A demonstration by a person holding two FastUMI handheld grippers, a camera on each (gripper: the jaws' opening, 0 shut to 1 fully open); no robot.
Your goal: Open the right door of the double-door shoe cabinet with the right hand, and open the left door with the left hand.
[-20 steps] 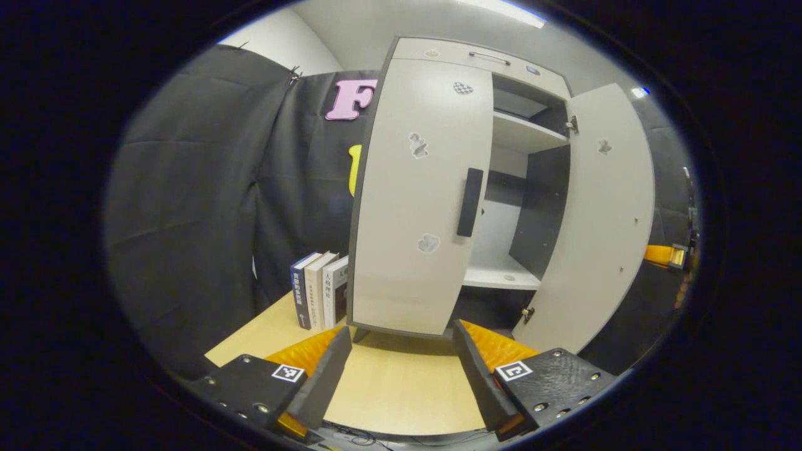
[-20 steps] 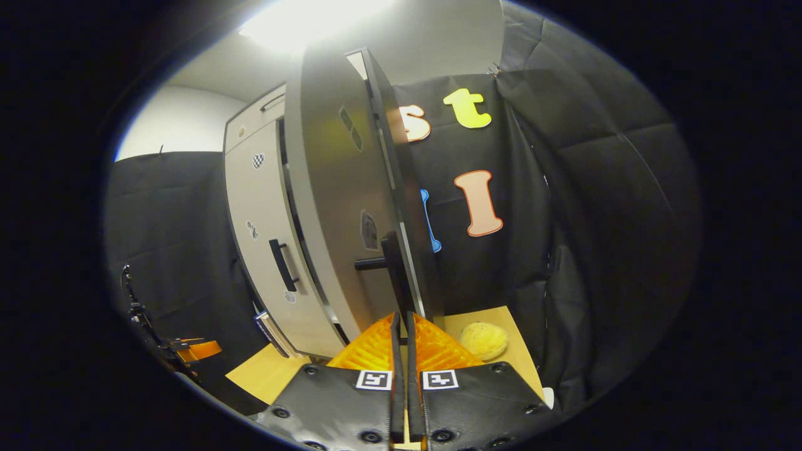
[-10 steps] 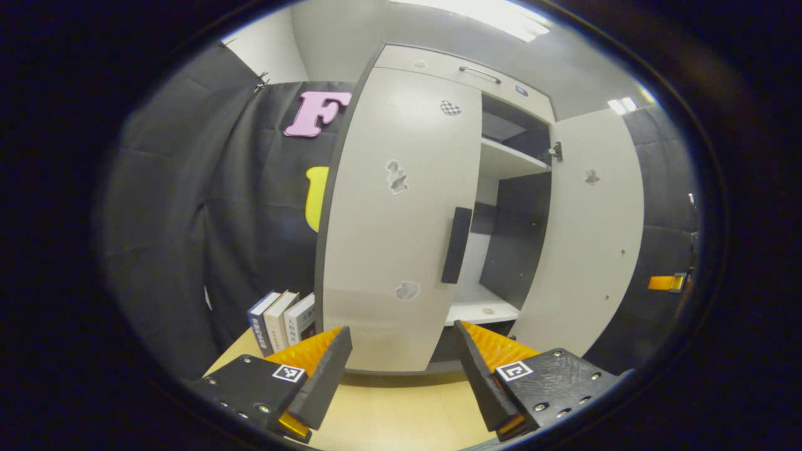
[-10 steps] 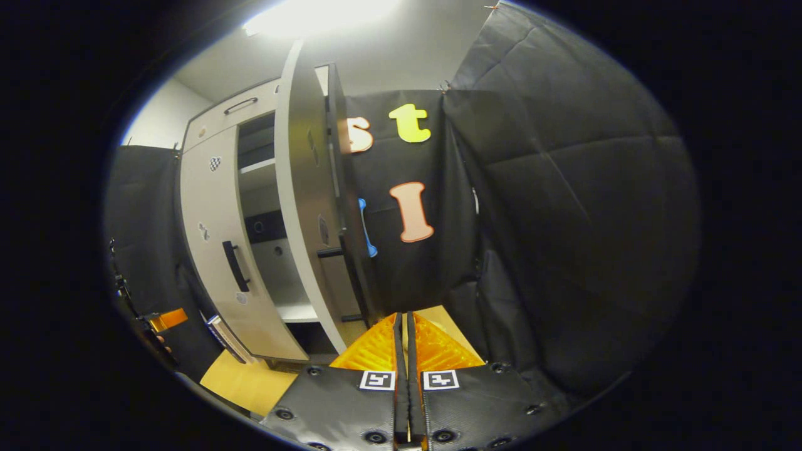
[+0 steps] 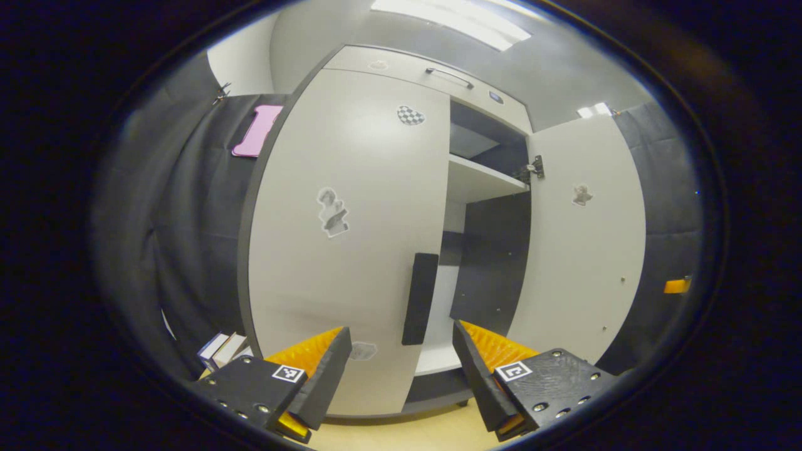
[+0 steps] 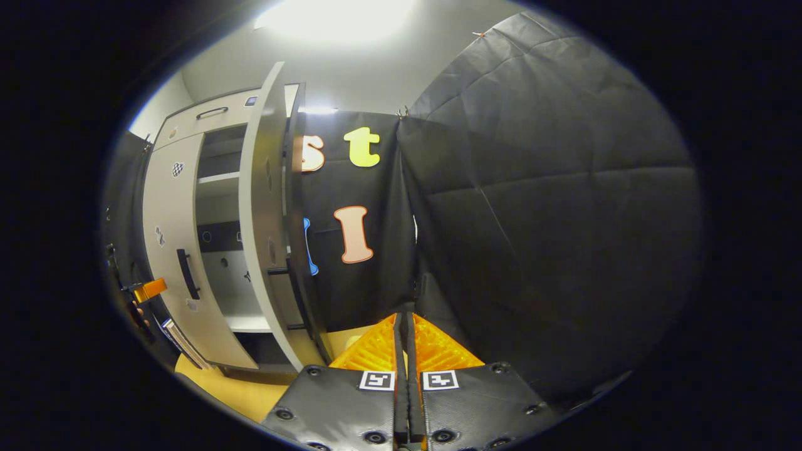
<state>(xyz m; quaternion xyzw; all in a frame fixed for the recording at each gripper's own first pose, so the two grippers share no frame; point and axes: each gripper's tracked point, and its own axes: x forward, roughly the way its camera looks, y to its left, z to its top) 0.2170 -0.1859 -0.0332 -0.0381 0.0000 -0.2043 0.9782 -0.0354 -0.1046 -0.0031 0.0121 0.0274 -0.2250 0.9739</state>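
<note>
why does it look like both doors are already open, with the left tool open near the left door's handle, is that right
Not quite. Only the right door is open; the left door is closed in the left gripper view. The left tool is indeed open near its handle.

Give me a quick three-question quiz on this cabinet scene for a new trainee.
1. True or false: the right door of the cabinet stands open.
2. The left gripper faces the left door. Are its fingers A) spread apart, or B) pressed on the handle?
3. Fill in: the right gripper has its fingers ____ with nothing between them.

Key: 1 true. 2 A. 3 closed.
</note>
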